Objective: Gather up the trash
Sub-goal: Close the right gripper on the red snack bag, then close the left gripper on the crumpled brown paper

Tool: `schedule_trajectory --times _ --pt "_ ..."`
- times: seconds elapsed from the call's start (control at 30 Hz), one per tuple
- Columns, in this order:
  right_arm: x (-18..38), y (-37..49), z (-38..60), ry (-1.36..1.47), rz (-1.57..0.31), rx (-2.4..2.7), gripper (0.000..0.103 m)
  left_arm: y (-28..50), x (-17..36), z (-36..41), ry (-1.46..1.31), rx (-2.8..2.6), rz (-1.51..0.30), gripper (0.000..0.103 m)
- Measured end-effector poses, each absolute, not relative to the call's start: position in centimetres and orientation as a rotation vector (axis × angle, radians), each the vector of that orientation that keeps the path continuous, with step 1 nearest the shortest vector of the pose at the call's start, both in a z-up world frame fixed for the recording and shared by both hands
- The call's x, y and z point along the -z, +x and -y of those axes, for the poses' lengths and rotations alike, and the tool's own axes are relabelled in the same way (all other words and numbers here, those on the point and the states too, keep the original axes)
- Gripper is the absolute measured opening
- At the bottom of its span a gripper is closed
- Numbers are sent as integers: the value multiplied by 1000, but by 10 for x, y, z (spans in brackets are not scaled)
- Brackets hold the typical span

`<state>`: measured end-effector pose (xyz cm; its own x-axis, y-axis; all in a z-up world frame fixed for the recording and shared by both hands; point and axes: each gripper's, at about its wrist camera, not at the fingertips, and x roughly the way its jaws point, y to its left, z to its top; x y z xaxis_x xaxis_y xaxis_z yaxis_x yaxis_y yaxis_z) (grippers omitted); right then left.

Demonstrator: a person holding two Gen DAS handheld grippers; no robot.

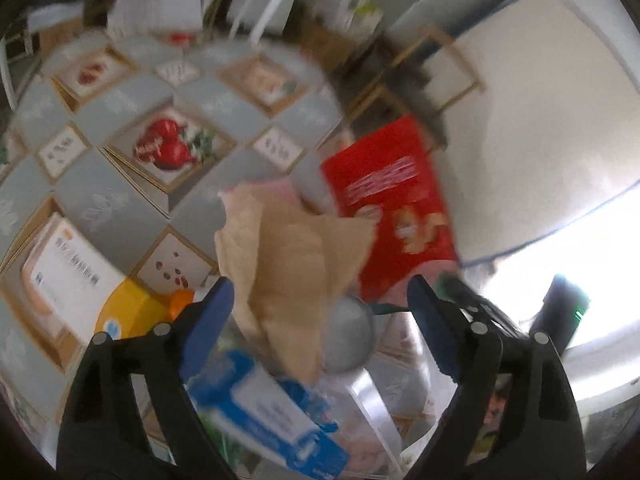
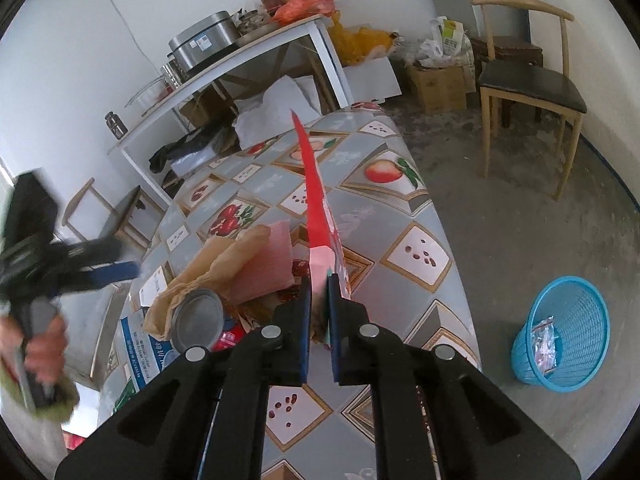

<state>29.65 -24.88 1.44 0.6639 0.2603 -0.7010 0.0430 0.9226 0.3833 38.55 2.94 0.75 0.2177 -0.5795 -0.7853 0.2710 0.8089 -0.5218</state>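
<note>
Red packet (image 2: 320,216) edge-on in right gripper (image 2: 319,304)

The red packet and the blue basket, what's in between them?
In the right wrist view, only tablecloth and bare grey floor separate the red packet from the blue basket.

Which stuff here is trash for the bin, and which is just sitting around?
For the job:
- red packet, shut in the right claw
- brown paper
- tin lid
- blue basket

Just lying about:
- chair
- steel pot
- cardboard box
</note>
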Motion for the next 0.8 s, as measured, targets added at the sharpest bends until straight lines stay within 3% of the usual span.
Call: schedule_trajectory --times 0.23,0.5,0.8 --pt "-9 299 256 391 -859 -122 8 433 43 7 -193 575 -1476 85" --pt "-2 301 258 396 -869 -138 7 435 59 31 15 542 -1543 84" --pt "-1 302 258 395 -867 -136 5 434 72 34 32 508 -1559 38"
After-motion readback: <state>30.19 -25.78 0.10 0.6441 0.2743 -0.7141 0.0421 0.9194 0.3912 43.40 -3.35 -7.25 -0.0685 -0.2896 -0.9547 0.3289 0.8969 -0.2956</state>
